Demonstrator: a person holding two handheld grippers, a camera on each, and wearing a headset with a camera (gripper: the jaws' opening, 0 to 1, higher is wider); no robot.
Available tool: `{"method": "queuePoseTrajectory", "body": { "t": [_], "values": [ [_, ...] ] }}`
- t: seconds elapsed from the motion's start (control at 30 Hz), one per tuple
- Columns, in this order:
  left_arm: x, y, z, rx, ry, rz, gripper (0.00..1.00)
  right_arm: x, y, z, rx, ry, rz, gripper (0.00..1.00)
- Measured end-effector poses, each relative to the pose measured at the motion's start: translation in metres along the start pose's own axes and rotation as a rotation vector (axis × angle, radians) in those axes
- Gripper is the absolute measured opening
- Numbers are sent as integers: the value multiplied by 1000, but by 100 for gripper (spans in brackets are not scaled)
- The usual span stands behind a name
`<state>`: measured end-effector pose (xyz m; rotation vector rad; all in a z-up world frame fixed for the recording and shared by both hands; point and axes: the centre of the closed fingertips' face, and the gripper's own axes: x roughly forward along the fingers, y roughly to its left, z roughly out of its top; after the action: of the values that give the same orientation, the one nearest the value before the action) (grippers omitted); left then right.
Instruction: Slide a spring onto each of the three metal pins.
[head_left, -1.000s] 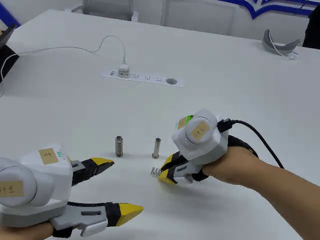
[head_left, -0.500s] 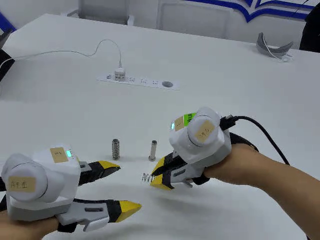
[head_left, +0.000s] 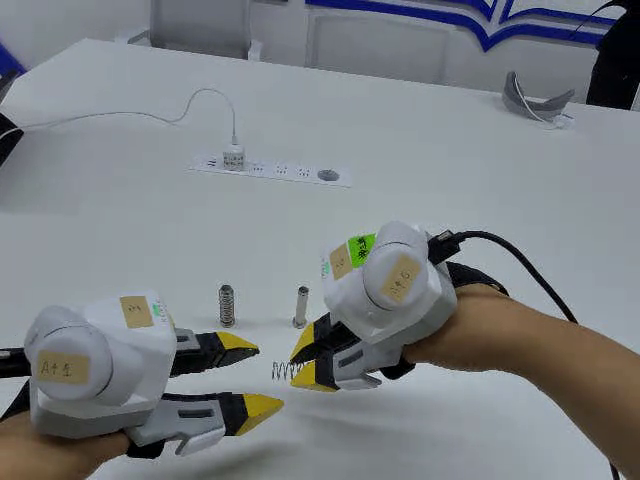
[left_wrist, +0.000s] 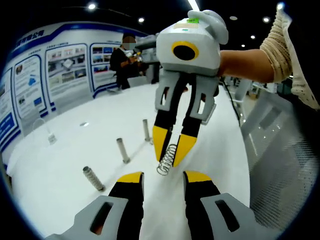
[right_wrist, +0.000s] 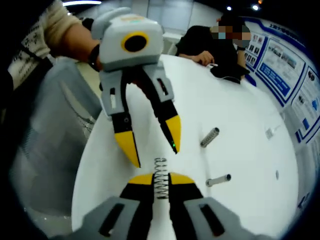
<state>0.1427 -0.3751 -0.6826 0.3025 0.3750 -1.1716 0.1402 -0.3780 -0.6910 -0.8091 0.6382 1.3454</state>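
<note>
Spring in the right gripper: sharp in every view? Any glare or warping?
Right gripper view: spring crisp, coils distinct; table edge bowed by the fisheye. Left gripper view: also sharp, same curvature. Head view: spring small but resolved, soft even light, faint shadows, no glare on the white table.

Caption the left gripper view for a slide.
Right gripper, pinching a spring, faces the open left gripper; two bare pins and one spring-loaded pin stand on the white table.

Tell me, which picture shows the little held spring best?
The right gripper view: the spring sits close up, coils distinct, pinched between the jaws. The left gripper view shows it smaller, slanted; the head view, tiny.
</note>
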Motion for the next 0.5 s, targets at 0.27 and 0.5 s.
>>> {"method": "queuePoseTrajectory", "body": {
  "t": [0.27,0.5],
  "values": [
    [0,-5,5,41,-8,-16,21,-1,6,3,-46,8,12,12],
    [0,-8,5,68,-6,-27,17,-2,9,7,-75,-1,20,12]
  ]
}}
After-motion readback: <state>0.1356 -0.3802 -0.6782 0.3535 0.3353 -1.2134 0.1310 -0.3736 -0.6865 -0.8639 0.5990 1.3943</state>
